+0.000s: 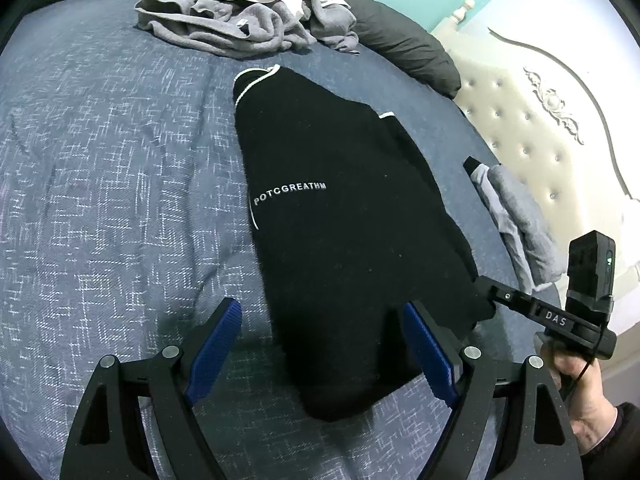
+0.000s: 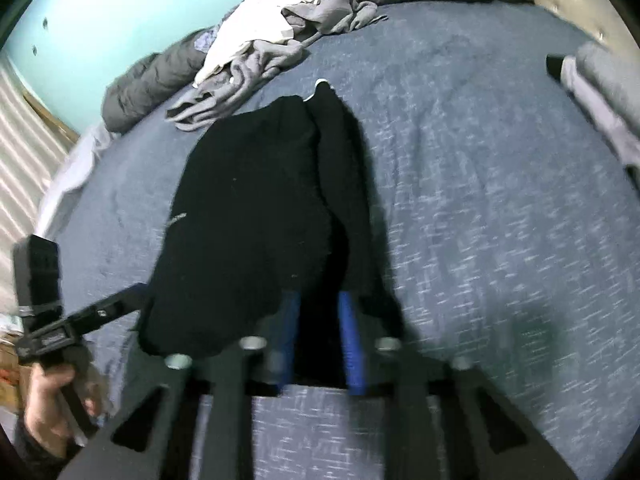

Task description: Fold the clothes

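Note:
A black garment (image 1: pixel 336 208) with white lettering and white trim lies folded lengthwise on the blue bedspread (image 1: pixel 100 160). My left gripper (image 1: pixel 322 312) is open, its blue pads either side of the garment's near end, just above it. My right gripper (image 2: pixel 318 300) has its blue pads close together around the garment's (image 2: pixel 248 216) near edge, with black cloth between them. In the left wrist view the right gripper (image 1: pixel 486 294) meets the garment's right corner. The right wrist view is motion-blurred.
A heap of grey and white clothes (image 1: pixel 248 12) lies at the far side of the bed, beside dark grey pillows (image 1: pixel 408 48). Folded grey clothes (image 1: pixel 516 220) lie by the tufted cream headboard (image 1: pixel 540 120). A teal wall is behind.

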The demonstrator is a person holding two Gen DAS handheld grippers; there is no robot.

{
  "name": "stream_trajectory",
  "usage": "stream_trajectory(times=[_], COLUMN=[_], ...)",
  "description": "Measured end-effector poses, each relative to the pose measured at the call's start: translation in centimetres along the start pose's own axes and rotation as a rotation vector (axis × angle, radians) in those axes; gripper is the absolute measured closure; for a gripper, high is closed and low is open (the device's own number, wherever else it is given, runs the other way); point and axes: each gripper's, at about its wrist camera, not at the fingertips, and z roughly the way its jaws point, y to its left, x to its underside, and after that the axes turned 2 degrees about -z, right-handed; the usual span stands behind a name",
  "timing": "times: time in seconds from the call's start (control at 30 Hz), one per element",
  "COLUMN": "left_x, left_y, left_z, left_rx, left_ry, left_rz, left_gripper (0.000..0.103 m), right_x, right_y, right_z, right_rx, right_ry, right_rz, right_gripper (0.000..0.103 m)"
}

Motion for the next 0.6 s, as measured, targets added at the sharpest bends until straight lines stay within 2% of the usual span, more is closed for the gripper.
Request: stream_trajectory(times=[0.03,0.2,0.37,0.5,0.6], left_x=[0.0,0.0,0.0,0.1,0.2], left_y=[0.0,0.0,0.0,0.1,0.0], left_z=[0.0,-0.1,-0.1,-0.1,0.0], left_rx=[-0.001,-0.005,-0.005,-0.008,-0.009], left_ry=[0.0,-0.002,-0.001,0.001,0.005], left_rz=[0.002,0.005,0.007,0.006,0.009], left_gripper=[0.017,0.017,0.017,0.017,0.017], right_x=[0.0,-0.3,0.1,0.2,0.0], right_y=[0.0,-1.5,-3.3,-4.0,-2.0], right_z=[0.1,-0.4,-0.2,-2.3,-3.6], right_rx=[-0.003,0.035,0.072,0.019,-0.017], right_ry=[-0.004,-0.046,-0.025,-0.083,-0.103], right_rz=[-0.004,0.033,0.087,0.143,0.079], right_gripper=[0.1,0.101,0.103,0.101,0.1])
